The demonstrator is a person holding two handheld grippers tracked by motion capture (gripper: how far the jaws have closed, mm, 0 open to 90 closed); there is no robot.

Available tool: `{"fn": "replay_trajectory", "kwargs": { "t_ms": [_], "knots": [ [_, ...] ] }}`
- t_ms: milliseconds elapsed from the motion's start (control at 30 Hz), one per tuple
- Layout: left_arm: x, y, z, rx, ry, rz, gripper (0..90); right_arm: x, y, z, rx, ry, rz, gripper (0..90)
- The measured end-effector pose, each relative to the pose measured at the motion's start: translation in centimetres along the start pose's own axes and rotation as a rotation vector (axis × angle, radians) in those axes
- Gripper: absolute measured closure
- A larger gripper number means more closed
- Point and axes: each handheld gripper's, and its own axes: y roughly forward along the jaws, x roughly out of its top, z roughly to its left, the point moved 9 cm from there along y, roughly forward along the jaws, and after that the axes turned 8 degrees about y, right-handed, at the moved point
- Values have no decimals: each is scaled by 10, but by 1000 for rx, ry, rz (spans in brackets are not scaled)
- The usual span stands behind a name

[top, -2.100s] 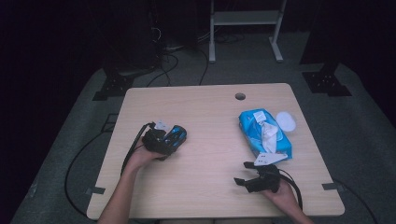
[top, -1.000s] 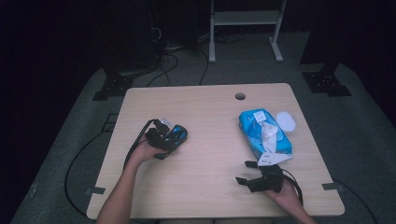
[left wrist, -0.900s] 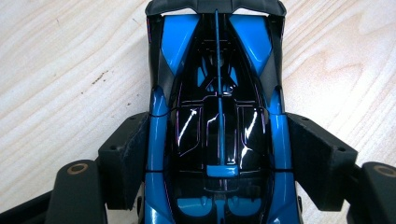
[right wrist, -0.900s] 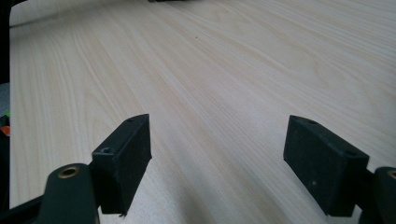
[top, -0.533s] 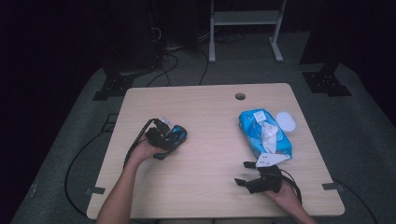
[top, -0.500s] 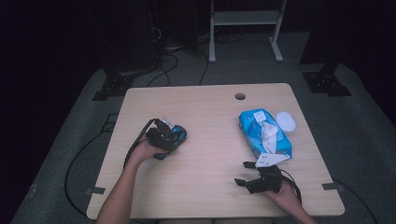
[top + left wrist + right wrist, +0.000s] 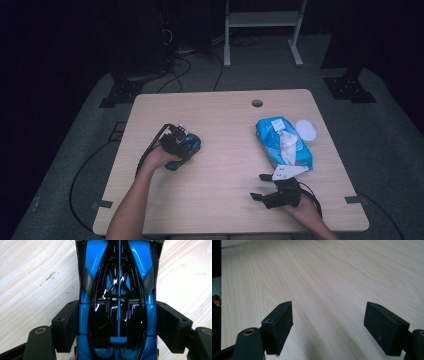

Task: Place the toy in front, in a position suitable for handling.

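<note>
No legible text or labels

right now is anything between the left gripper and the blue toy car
Nothing visible. The blue toy car sits directly between the left gripper jaws, both pads against its sides, on the table.

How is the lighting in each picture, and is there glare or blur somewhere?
High view: table lit, surroundings very dark. Left gripper view: white glare streaks on the glossy toy car. Right gripper view: even light, near jaws slightly soft.

Toy car sits left on the table, wipes pack right.
</note>
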Motion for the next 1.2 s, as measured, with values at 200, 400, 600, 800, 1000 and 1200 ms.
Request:
{"fn": "replay_trajectory", "kwargs": {
  "t_ms": [200,400,600,800,1000,1200],
  "knots": [
    [3,5,-2,5,20,35,231,1,-1,1,5,-2,-8,223],
    [2,2,-2,6,32,72,257,1,-1,2,5,-9,-9,223],
    [6,-4,0,-9,20,43,273,2,-1,1,5,-3,-16,222],
    [6,-7,0,-1,33,32,278,2,-1,1,3,-2,-16,222],
    [5,-8,0,-6,50,30,278,2,-2,0,2,3,-18,222],
    [3,-8,0,-15,101,63,269,2,-2,1,3,0,-20,222]
  ]
}}
